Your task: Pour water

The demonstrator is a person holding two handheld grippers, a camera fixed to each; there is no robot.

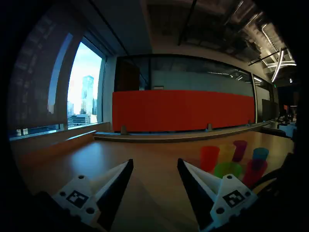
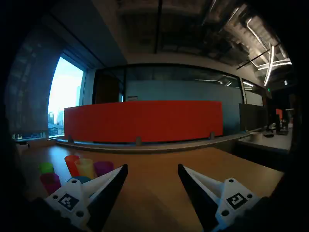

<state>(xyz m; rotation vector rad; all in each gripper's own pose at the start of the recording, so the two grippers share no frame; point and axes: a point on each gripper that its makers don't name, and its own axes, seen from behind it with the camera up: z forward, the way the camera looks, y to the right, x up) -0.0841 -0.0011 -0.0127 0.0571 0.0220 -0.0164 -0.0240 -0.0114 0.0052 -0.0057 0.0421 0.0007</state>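
Right now we are holding the left tongs low over the wooden surface. Their two fingers are standing wide apart, with bare wood showing between them. The right tongs are gaping in the same way and are gripping nothing.

The task's cups are sitting in a loose cluster on the surface. In the left gripper view they are showing to the right, beyond the right finger. An orange cup, a yellow cup and a purple cup are standing upright at the back, with a teal cup beside them. A green cup and a red cup are sitting nearer to us. In the right gripper view the cluster is showing to the left, partly hidden behind the left finger.

We are finding the cups too small and dim to tell whether any is holding water.

A red partition is running along the far edge of the surface, and a window is letting in daylight on the left.
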